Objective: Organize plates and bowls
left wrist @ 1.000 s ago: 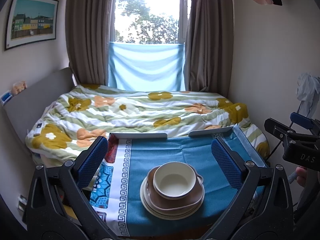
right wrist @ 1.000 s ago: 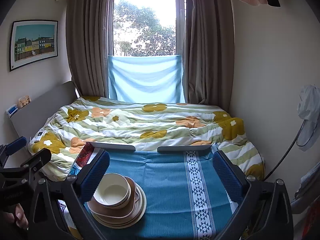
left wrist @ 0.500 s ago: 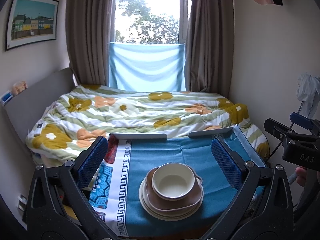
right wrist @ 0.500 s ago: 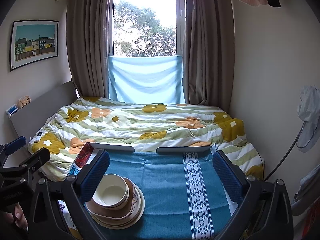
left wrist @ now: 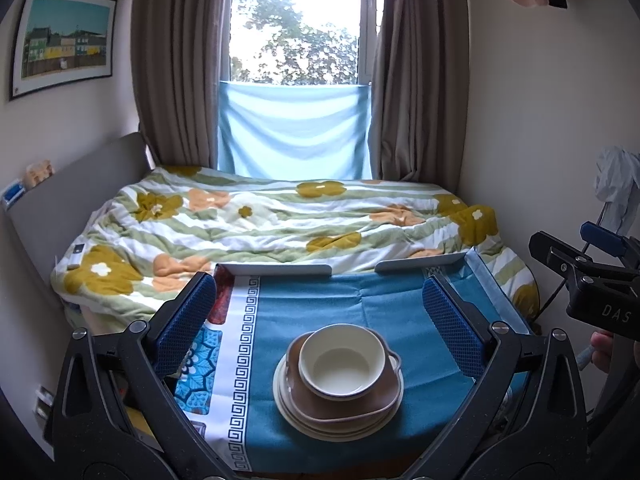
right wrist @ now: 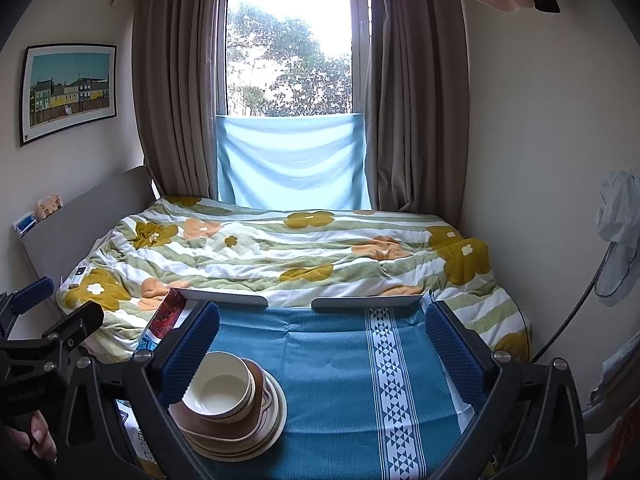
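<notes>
Here the left gripper (left wrist: 320,320) is spread wide, with nothing between its blue pads (left wrist: 184,324). The white bowl (left wrist: 342,362) sits on a brown dish (left wrist: 344,406), on top of a stack of pale plates (left wrist: 288,404), low in the middle of the left view. The stack rests on a blue cloth (left wrist: 400,308). The right gripper (right wrist: 320,352) is wide apart too and holds nothing. In its view the stack is at the lower left, near the left pad.

The left gripper (left wrist: 320,312) hangs with its jaws spread wide above a blue cloth (left wrist: 344,312). Between its fingers sits a cream bowl (left wrist: 340,364) nested in a brown dish (left wrist: 352,404) on stacked plates (left wrist: 288,408).
</notes>
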`<state>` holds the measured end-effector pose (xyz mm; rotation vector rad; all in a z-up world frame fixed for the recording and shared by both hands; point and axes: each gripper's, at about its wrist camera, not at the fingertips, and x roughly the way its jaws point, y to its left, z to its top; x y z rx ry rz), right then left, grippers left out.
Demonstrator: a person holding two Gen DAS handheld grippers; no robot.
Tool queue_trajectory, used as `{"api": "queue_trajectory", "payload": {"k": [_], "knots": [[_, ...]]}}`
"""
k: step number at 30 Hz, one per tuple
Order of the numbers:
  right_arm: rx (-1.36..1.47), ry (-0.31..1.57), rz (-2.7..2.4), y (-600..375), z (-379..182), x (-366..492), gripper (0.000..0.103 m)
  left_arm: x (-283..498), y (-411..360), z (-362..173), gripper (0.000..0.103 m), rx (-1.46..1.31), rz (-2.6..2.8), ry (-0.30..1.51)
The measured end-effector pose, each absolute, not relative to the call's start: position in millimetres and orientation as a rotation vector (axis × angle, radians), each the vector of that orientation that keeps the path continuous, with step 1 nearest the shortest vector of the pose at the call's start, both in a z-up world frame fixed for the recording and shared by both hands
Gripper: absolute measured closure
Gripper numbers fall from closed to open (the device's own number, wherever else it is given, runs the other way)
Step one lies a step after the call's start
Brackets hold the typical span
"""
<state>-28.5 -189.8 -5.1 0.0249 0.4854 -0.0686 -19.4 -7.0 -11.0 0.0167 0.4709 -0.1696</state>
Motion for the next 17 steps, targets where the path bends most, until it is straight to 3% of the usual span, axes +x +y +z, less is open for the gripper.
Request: {"api": "queue_trajectory", "payload": {"k": [17], "knots": [[0.037, 0.501, -0.074, -187.8, -11.5, -19.7, 0.001, -6.9, -0.4, -13.6, 0.0, 0.004, -0.115, 0.433]]}}
